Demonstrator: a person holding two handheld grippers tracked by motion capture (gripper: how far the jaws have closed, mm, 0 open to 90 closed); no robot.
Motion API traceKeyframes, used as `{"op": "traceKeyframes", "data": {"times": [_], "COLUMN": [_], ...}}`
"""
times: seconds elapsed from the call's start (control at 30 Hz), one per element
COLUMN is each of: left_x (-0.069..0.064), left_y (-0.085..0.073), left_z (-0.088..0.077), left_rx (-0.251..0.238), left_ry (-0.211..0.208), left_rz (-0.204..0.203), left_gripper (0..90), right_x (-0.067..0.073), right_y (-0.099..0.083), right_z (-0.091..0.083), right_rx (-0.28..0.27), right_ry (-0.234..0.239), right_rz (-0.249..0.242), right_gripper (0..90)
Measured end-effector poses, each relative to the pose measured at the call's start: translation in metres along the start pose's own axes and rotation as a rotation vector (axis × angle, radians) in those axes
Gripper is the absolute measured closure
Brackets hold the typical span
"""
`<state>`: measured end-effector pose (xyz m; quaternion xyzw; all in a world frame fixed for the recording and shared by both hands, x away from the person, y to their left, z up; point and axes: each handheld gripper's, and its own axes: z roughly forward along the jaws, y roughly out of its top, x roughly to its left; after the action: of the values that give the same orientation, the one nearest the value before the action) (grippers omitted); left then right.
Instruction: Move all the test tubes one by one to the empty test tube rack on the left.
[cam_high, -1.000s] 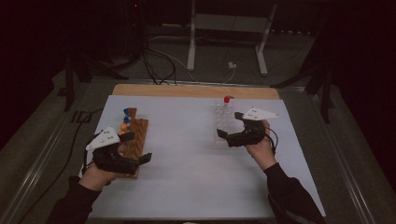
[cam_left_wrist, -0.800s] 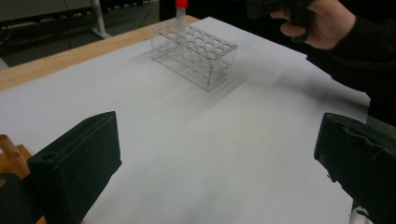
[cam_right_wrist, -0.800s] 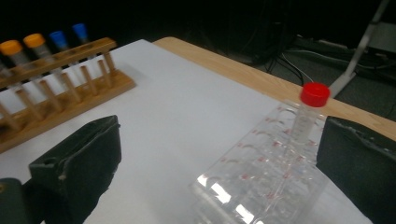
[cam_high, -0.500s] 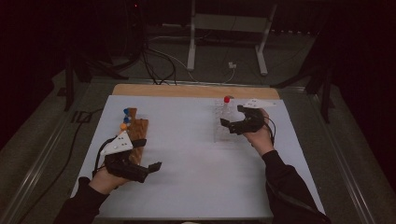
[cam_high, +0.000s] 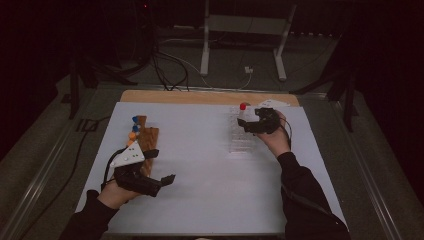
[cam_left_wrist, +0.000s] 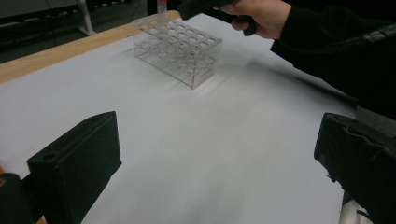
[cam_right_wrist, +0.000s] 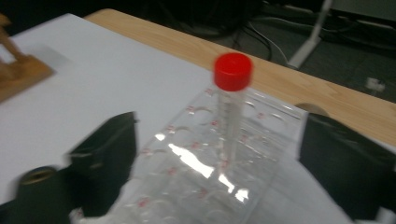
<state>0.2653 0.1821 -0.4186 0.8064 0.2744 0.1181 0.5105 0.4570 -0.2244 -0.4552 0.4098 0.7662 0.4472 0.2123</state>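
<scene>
Right gripper (cam_right_wrist: 215, 154) closing — red-capped tube (cam_right_wrist: 231, 107) between, untouched

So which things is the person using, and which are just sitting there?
In use:
- red-capped tube
- clear tube rack
- right gripper, fingers apart

Just sitting:
- wooden rack of capped tubes
- left gripper, open over bare table

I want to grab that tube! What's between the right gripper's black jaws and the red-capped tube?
Nothing: right gripper view shows clear space between the right gripper and the red-capped tube.
</scene>
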Motion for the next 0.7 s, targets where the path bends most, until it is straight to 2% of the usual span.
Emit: {"op": "traceKeyframes", "data": {"times": [0.2, 0.33, 0.57, 0.7], "left_x": [0.0, 0.0, -0.001, 0.001], "left_y": [0.0, 0.0, 0.001, 0.001], "left_z": [0.0, 0.0, -0.001, -0.001], "left_rx": [-0.001, -0.001, -0.004, -0.003], "left_ry": [0.0, -0.002, 0.0, -0.003], "left_rz": [0.001, -0.004, 0.002, -0.006], "left_gripper": [1.3, 1.3, 1.3, 1.3], "right_x": [-0.007, -0.008, -0.007, -0.007], "right_y": [-0.001, -0.002, 0.0, 0.001], "right_z": [0.009, 0.016, 0.027, 0.032], "right_rx": [0.024, 0.035, 0.055, 0.058], "right_ry": [-0.015, -0.005, 0.022, 0.007], "right_rz": [0.022, 0.038, -0.024, -0.025], "right_gripper": [35.1, 45.4, 63.2, 72.6]}}
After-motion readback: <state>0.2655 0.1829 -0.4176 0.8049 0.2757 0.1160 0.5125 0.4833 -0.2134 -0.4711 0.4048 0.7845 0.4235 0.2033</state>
